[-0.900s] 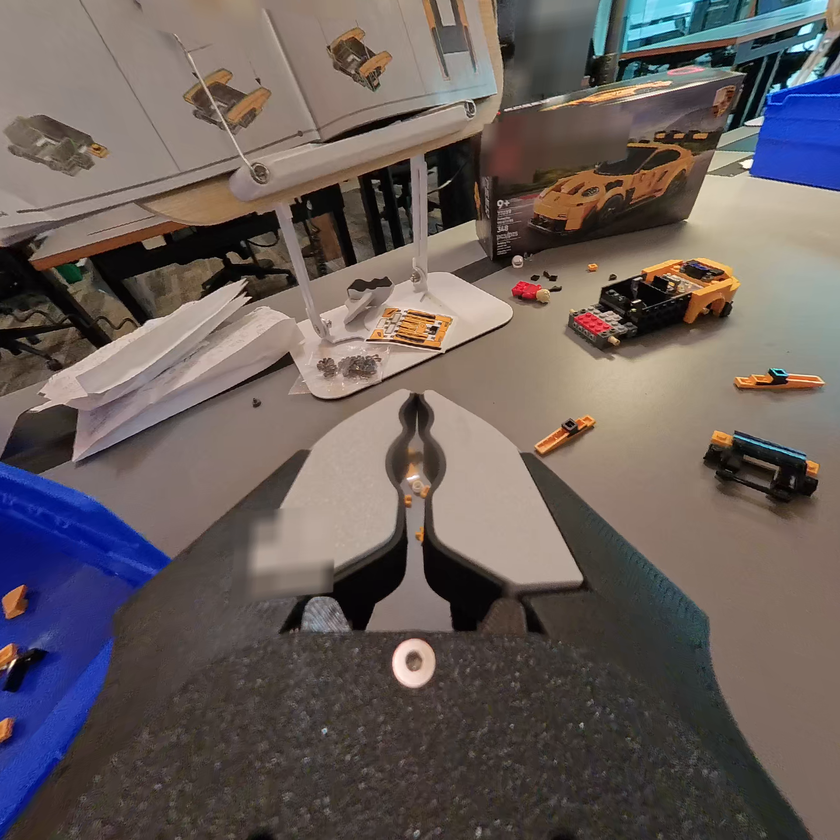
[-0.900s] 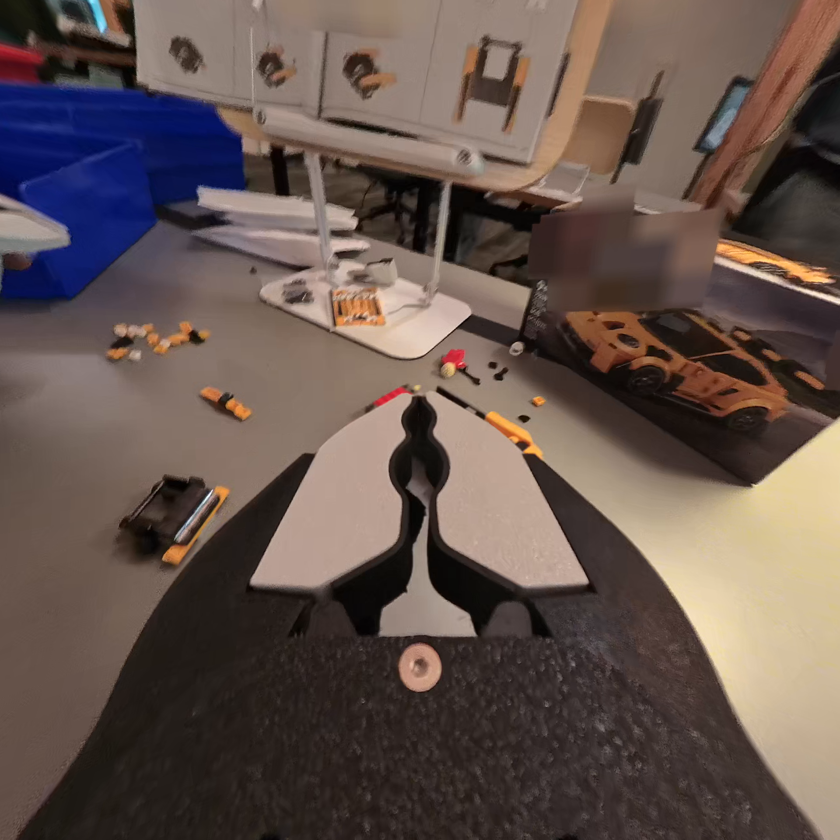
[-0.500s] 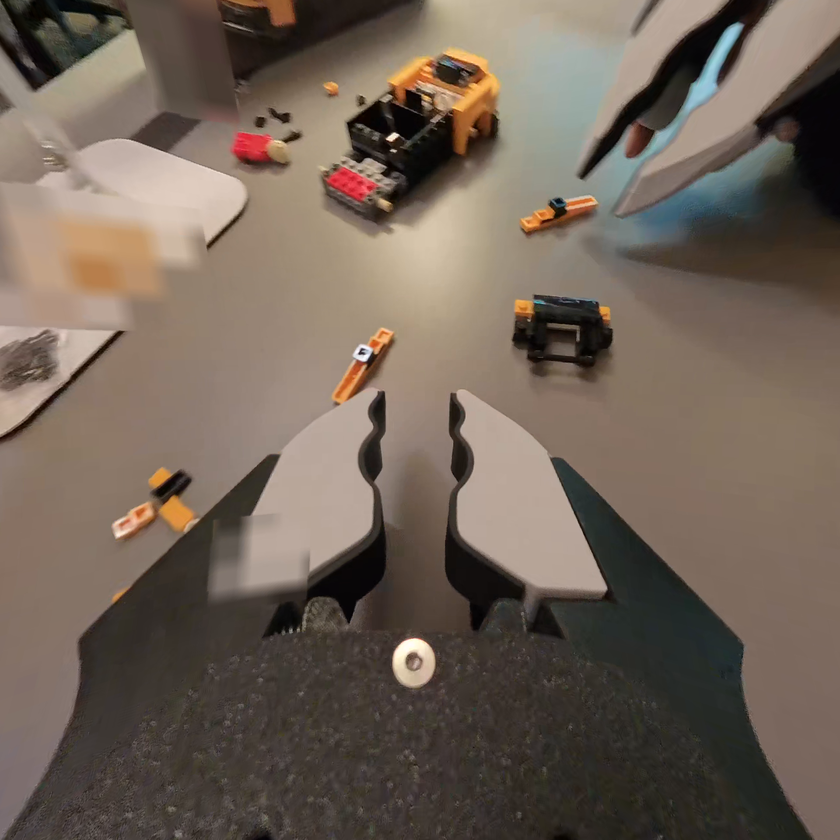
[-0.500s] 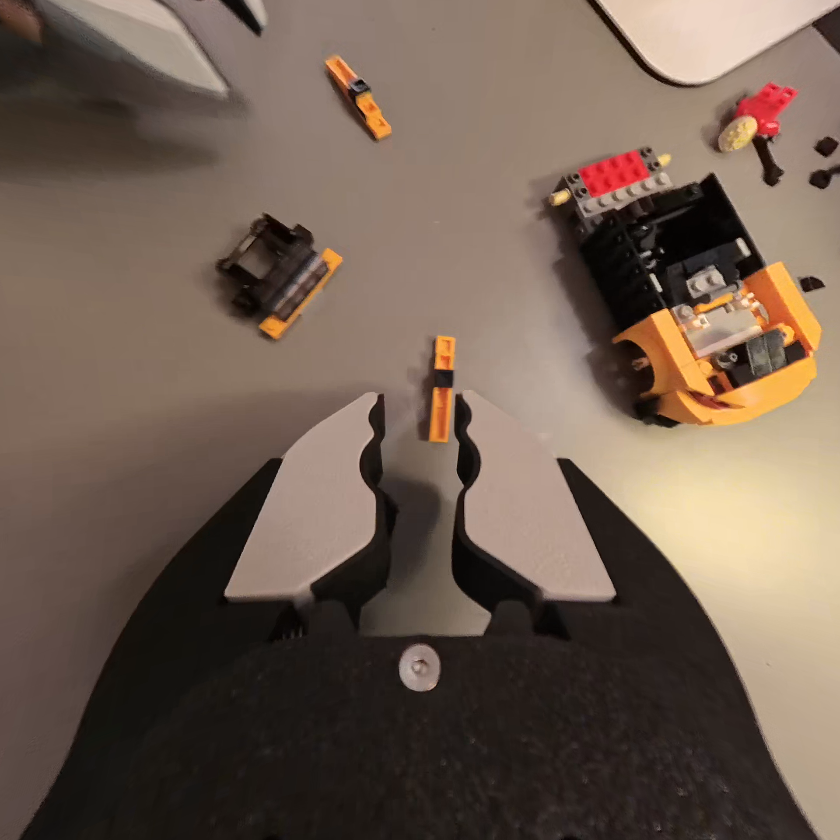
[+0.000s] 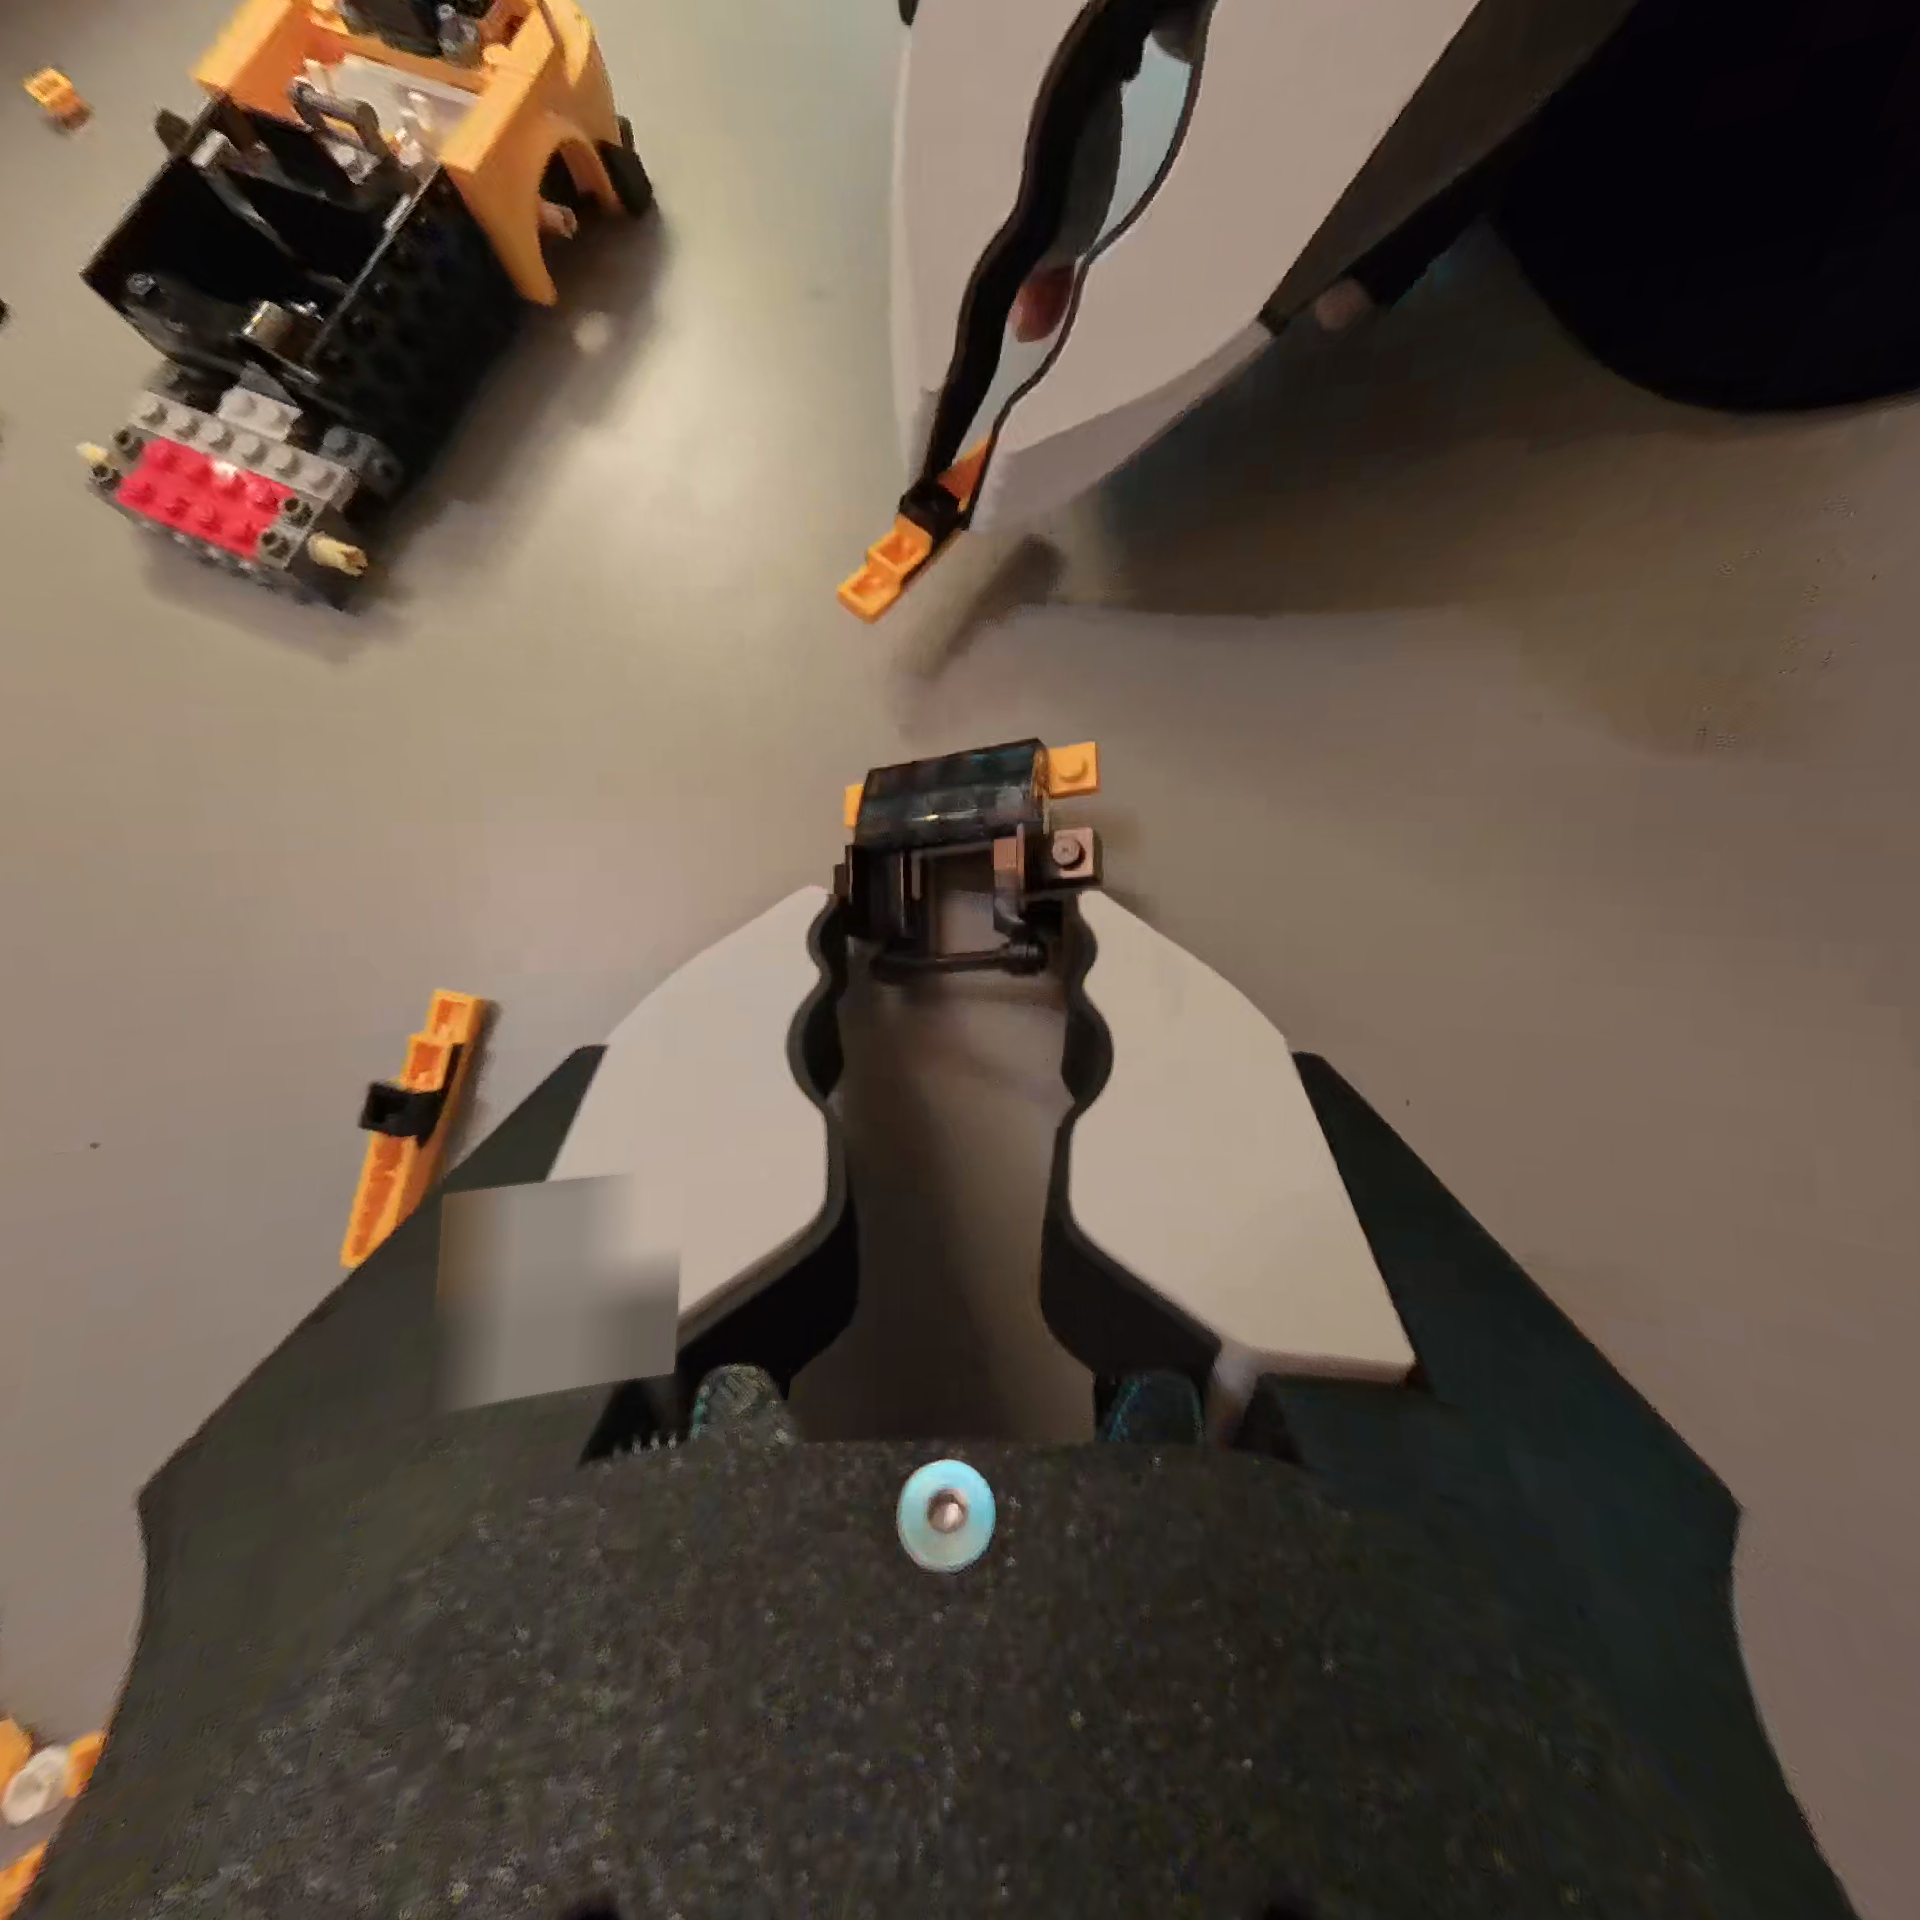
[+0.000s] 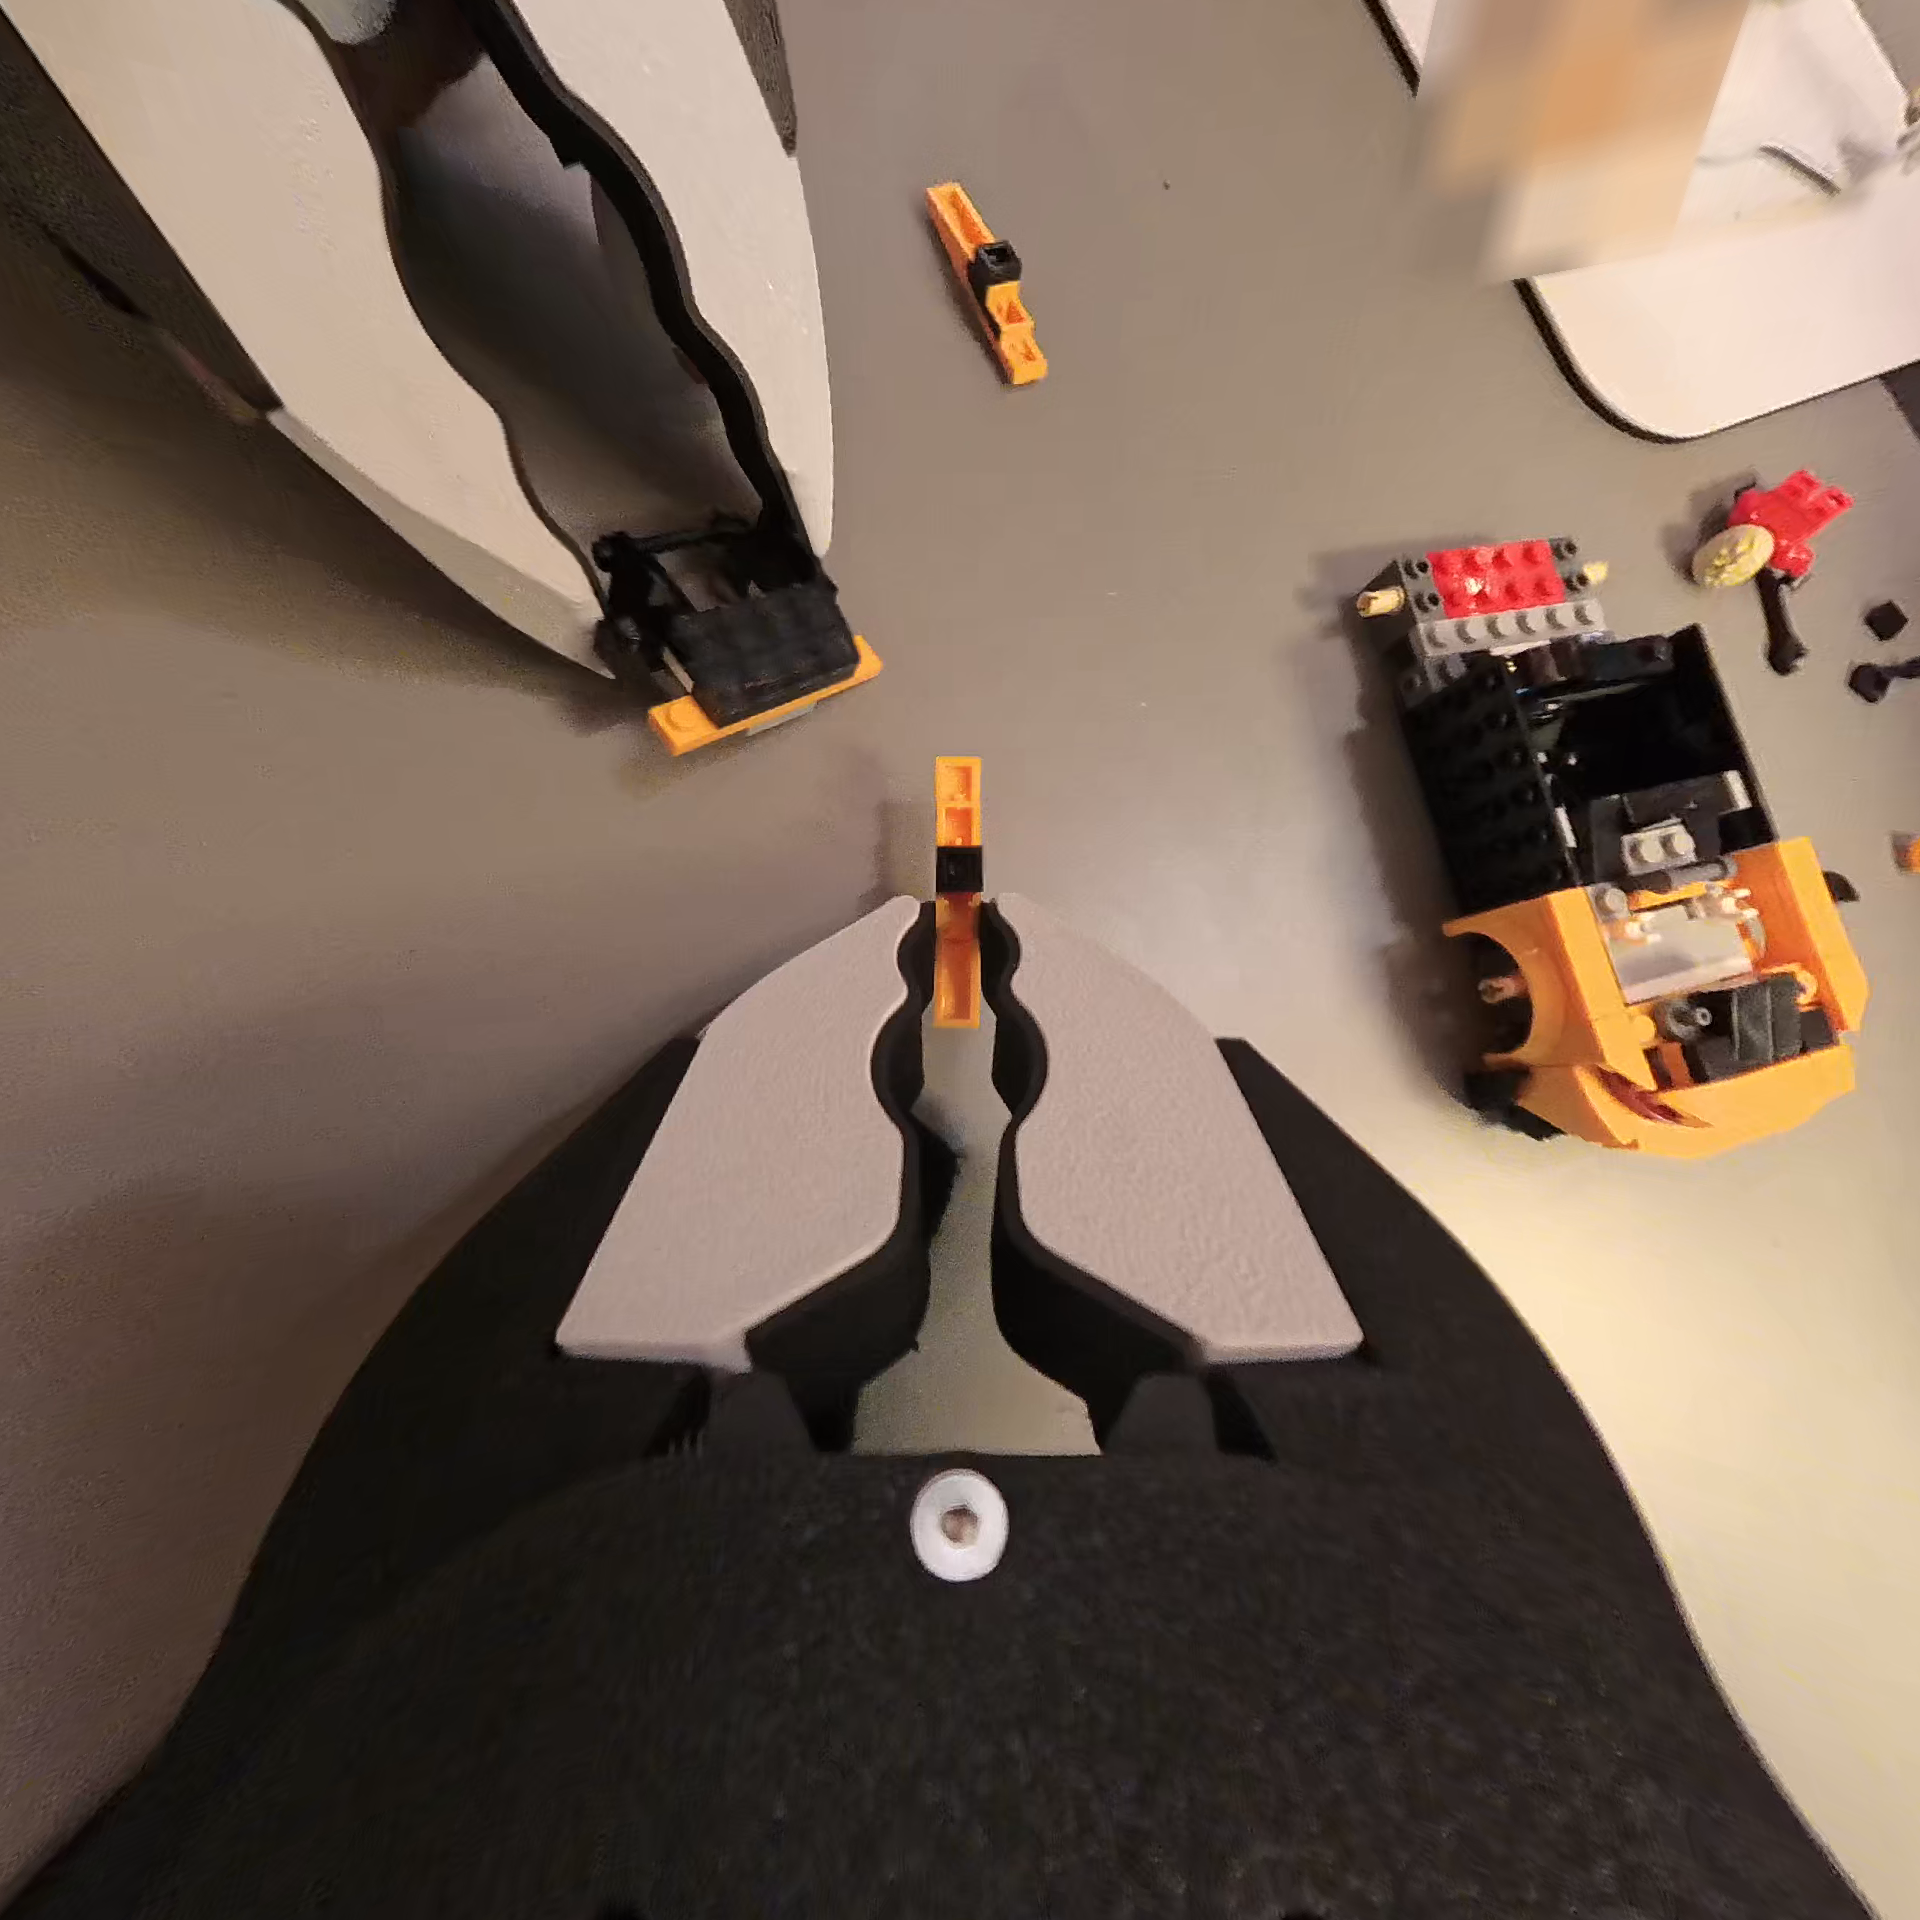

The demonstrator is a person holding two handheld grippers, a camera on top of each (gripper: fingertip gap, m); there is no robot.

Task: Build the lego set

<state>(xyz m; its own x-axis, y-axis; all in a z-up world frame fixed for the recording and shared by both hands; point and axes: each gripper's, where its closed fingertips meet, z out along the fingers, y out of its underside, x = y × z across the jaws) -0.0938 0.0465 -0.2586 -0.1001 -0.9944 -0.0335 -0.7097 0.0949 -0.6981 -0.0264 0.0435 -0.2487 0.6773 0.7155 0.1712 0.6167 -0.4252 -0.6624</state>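
Note:
My left gripper (image 5: 951, 914) has its fingertips on both sides of a black and orange sub-assembly (image 5: 966, 821) that rests on the grey table; it also shows in the right wrist view (image 6: 707, 592) with the sub-assembly (image 6: 748, 644). My right gripper (image 6: 954, 904) is shut on the near end of an orange strip with a black clip (image 6: 956, 821), low on the table. In the left wrist view the right gripper (image 5: 961, 478) holds that strip (image 5: 883, 566). The half-built orange and black car (image 6: 1600, 831) stands to the right, also seen in the left wrist view (image 5: 343, 270).
A second orange strip with a black clip (image 6: 987, 281) lies farther back, left of my left gripper (image 5: 416, 1122). A red piece with a round part (image 6: 1777, 530) and small black bits lie by the white stand base (image 6: 1714, 343). Small loose pieces (image 5: 42, 1766) lie at the lower left.
Both grippers came down to the table. The left opened wider and closed around the black sub-assembly. The right narrowed onto the orange strip.

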